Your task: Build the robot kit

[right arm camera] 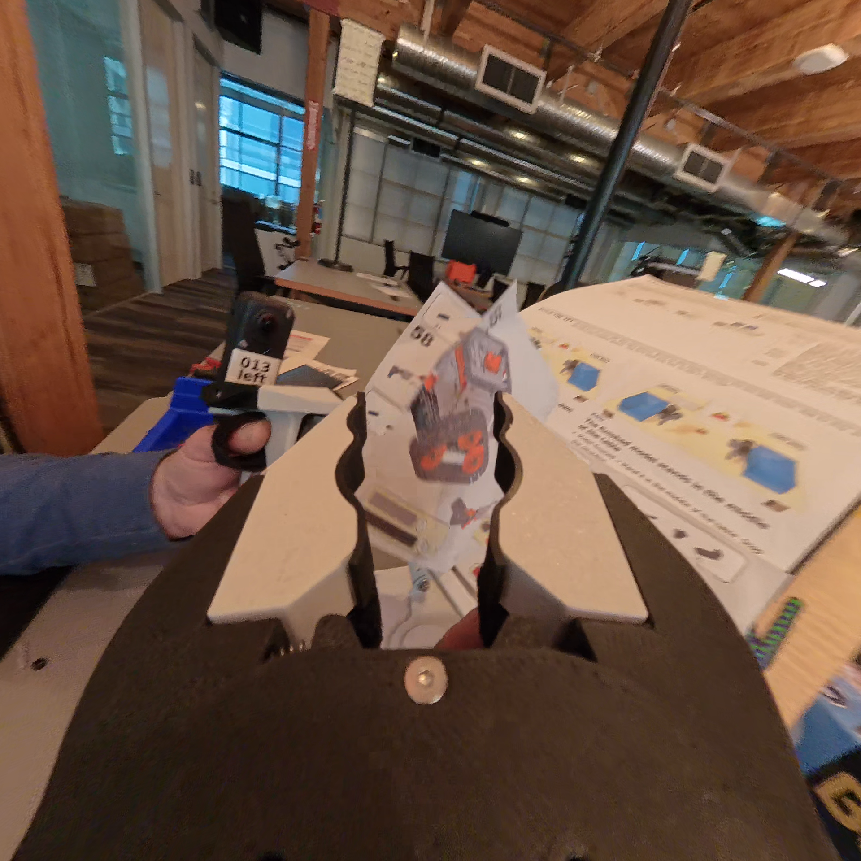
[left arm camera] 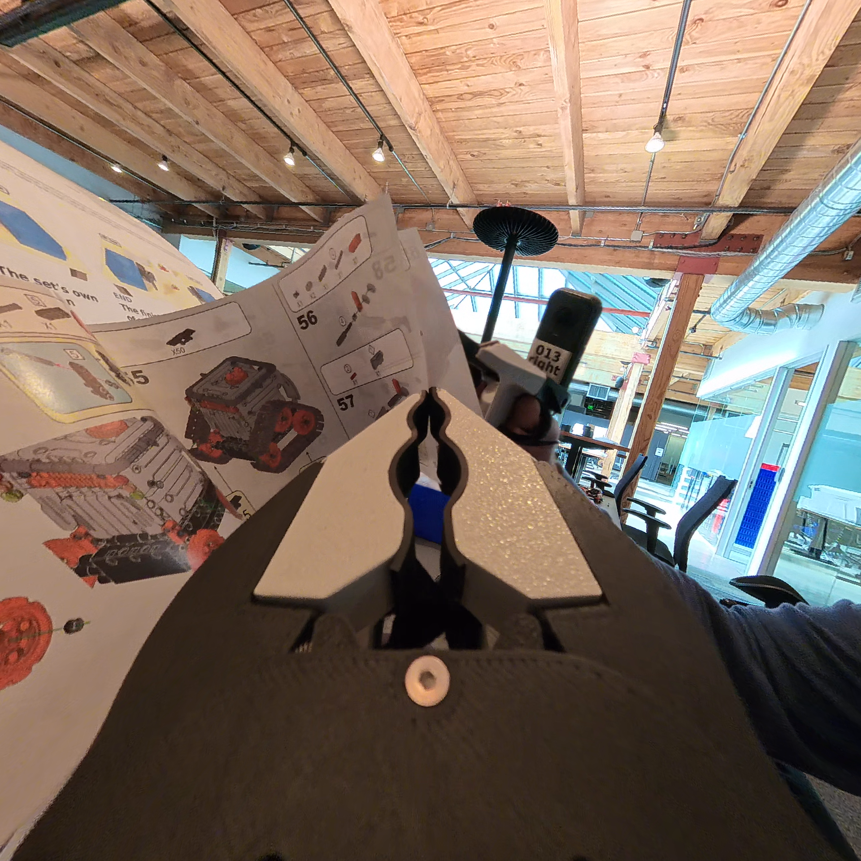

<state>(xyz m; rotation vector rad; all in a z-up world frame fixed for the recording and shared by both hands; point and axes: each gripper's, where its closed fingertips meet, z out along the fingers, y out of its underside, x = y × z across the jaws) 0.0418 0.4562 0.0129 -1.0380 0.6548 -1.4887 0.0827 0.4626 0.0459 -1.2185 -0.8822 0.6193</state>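
Observation:
An open building-instruction booklet (left arm camera: 116,466) with pictures of a grey and orange tracked vehicle is held up in the air. My left gripper (left arm camera: 429,396) is shut, its tips pinched on the lower edge of one raised page (left arm camera: 326,326). In the right wrist view the same page (right arm camera: 433,419) stands curled between the spread fingers of my right gripper (right arm camera: 428,400), which is open and not clamping it. The rest of the booklet (right arm camera: 675,419) lies to its right. The right gripper (left arm camera: 512,372) shows just behind the page; the left gripper (right arm camera: 279,400) shows at the left, held by a hand.
A blue plastic object (right arm camera: 177,414) sits behind the left gripper on a pale table (right arm camera: 46,699). A cardboard box (right arm camera: 815,605) is at the right edge. A black pole (right arm camera: 619,140) rises behind the booklet. Office chairs (left arm camera: 652,512) and desks stand farther off. The grippers' ends are close to 6 cm from one another.

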